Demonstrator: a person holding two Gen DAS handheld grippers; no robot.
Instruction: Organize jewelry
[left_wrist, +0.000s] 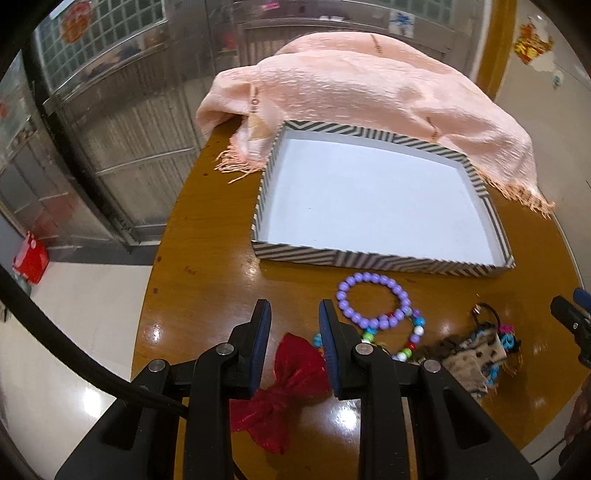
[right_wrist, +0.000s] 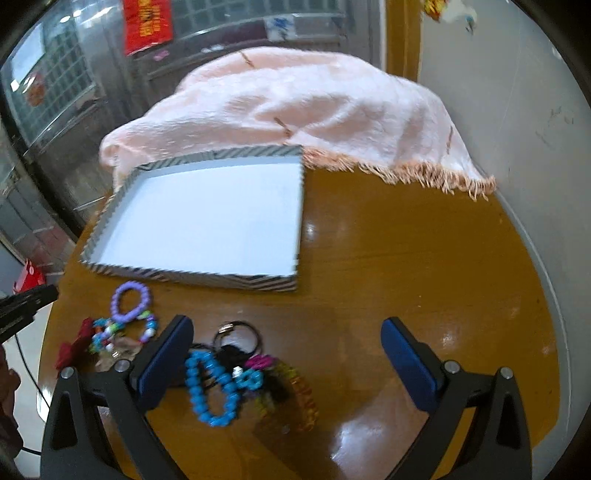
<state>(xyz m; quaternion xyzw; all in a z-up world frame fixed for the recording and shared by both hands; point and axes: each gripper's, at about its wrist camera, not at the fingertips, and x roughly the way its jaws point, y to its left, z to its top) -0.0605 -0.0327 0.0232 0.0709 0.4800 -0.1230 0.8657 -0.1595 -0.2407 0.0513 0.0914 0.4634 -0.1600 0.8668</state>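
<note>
No readable text

Yellow characters are seen on the red banner (right_wrist: 148, 23) on the glass-block wall, but they are too blurred to be read; markings on the round red decoration (left_wrist: 76, 22) likewise cannot be made out.

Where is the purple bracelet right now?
The purple bracelet lies on the table, just in front of the striped tray and touching the multicolored bead bracelet.

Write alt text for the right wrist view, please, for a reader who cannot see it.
The open right gripper hovers over a blue bead bracelet and other jewelry on a wooden table. Beyond lies an empty striped tray, with a pink scarf behind it.
</note>
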